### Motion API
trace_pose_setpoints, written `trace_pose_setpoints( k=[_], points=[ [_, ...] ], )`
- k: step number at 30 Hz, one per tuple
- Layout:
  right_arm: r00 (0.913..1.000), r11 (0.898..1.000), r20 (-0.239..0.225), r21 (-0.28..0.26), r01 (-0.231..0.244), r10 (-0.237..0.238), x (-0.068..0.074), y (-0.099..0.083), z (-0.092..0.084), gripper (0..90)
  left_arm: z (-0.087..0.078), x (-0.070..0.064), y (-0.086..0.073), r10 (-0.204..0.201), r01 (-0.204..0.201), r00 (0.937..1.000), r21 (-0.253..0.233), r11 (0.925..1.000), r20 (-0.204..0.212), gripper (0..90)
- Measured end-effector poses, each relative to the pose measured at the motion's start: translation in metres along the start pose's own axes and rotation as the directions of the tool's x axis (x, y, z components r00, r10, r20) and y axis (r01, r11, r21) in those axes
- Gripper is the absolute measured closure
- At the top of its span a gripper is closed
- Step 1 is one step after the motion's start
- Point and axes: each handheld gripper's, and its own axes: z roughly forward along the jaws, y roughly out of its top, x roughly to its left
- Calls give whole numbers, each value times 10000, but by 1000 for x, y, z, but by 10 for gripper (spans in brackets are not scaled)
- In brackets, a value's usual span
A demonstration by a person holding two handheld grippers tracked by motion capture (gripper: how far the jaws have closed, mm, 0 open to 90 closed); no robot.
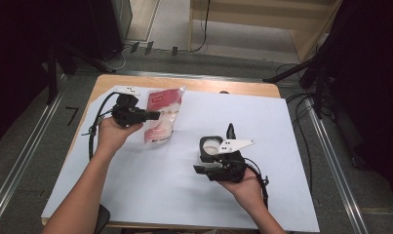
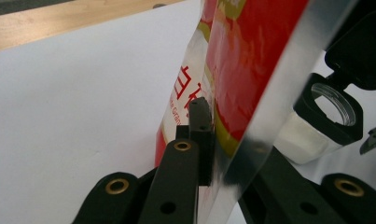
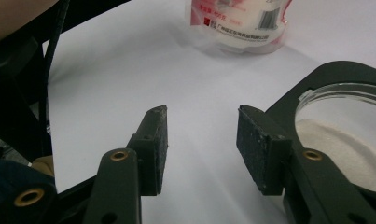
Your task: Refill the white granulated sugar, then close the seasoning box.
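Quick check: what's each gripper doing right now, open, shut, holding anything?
Left gripper: shut on the red and white pouch.
Right gripper: open, nothing between its jaws; the jar sits beside it.

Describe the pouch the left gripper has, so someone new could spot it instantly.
On the white sheet covering the wooden table, look to its far left part, beside the left gripper. The red-and-white pouch lies there with the jaws shut on its edge. Unlike the black-rimmed clear jar of white powder nearer the middle, it is flat, printed and soft.
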Motion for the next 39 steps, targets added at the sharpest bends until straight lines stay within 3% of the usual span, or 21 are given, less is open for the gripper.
trace_pose_setpoints(
  k=[12, 17, 22, 26, 32, 39],
  points=[
    [9996, 9998, 254, -143, -98, 101, -3, -1, -10, 540, -10, -2, -15, 160, -160, 9996, -14, 9999, 211, 847],
    [9996, 9998, 250, -173, -85, 90, -2, -1, -12, 541, -12, -4, -18, 420, -418, 9990, -162, 9990, 162, 797],
    [9996, 9997, 259, -219, -51, 56, -2, 0, -14, 543, -14, -4, -18, 370, -367, 9990, -130, 9992, 245, 763],
    [9995, 9996, 316, -285, -68, 77, -3, 0, -16, 545, -16, -4, -18, 352, -350, 9993, -102, 9993, 119, 712],
    [9994, 9996, 338, -266, -114, 123, -5, 1, -20, 553, -24, -4, -22, 634, -638, 9978, -210, 9977, -180, 639],
    [9990, 9992, 420, -381, -152, 168, -5, 0, -31, 555, -34, -8, -28, 711, -715, 9973, -257, 9971, -177, 570]
  ],
)
